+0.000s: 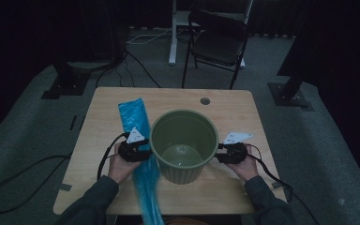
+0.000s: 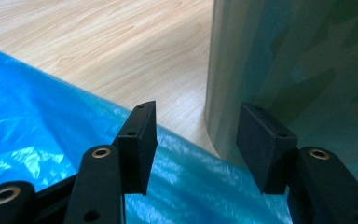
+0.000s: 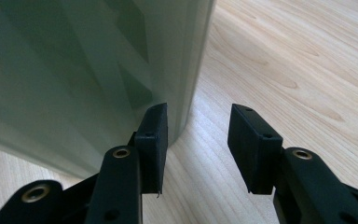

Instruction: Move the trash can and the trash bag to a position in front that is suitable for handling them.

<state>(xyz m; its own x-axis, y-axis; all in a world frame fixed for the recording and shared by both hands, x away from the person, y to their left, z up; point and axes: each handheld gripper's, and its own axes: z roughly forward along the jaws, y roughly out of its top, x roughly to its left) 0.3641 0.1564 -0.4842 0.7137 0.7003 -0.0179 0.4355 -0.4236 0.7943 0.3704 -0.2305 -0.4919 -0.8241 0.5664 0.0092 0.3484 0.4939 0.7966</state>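
Note:
A green ribbed bin [image 1: 183,143] stands upright and empty in the middle of the wooden table [image 1: 234,110]. A long blue plastic bag [image 1: 139,154] lies flat to its left, running past the table's near edge. My left gripper [image 1: 146,153] sits over the bag, right beside the bin's left wall. In the left gripper view its jaws [image 2: 196,147] stand open, with the bag [image 2: 37,135] below and the bin's wall [image 2: 298,70] just behind the right pad. My right gripper [image 1: 219,153] rests by the bin's right wall; its open jaws [image 3: 197,144] hold nothing, and the bin [image 3: 84,70] is beside the left pad.
A round cable hole [image 1: 205,101] is in the table's far side. A dark folding chair [image 1: 218,44] stands beyond the table, next to a white desk leg [image 1: 172,35]. Black stands [image 1: 290,89] and cables [image 1: 23,176] lie on the grey carpet around the table.

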